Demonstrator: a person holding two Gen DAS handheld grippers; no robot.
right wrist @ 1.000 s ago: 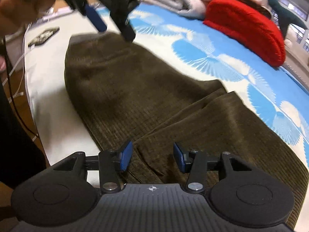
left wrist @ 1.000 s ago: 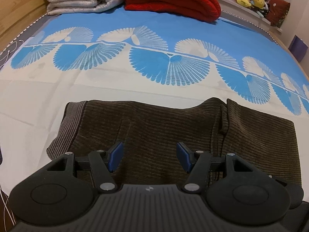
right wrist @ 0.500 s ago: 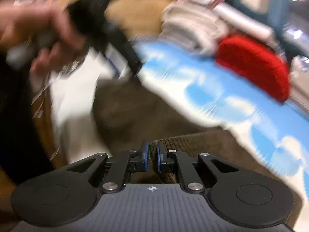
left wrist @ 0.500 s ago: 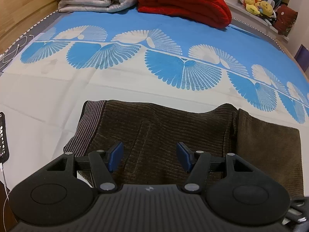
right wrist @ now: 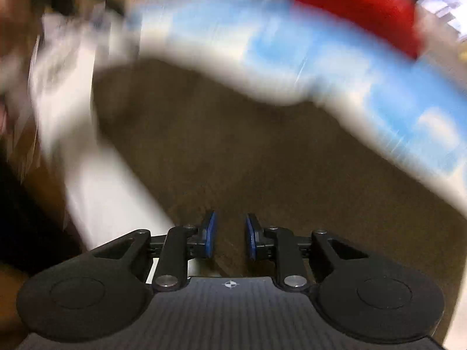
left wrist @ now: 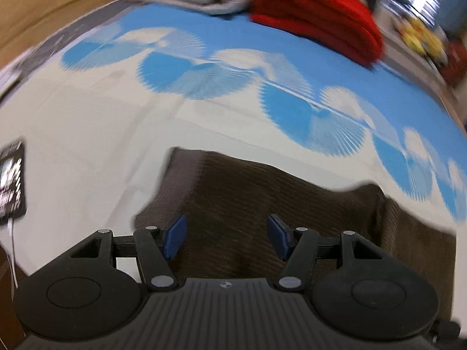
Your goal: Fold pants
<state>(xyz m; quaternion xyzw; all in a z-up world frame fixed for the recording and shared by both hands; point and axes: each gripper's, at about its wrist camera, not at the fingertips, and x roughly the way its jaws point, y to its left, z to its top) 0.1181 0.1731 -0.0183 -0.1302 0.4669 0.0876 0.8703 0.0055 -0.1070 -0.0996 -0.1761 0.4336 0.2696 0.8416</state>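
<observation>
Right wrist view: the right gripper jaws, pinched together half a second ago, now stand narrowly parted with brown corduroy pants between them, seemingly released. Left gripper jaws gape wide, empty, above the pants on the bed; this fold looks laid.

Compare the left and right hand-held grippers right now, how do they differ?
The left hand-held gripper has its jaws spread wide; the right hand-held gripper shows only a narrow gap. The left view is fairly sharp, the right view heavily blurred. Both have blue pads and sit over the brown pants, gripping nothing.
</observation>
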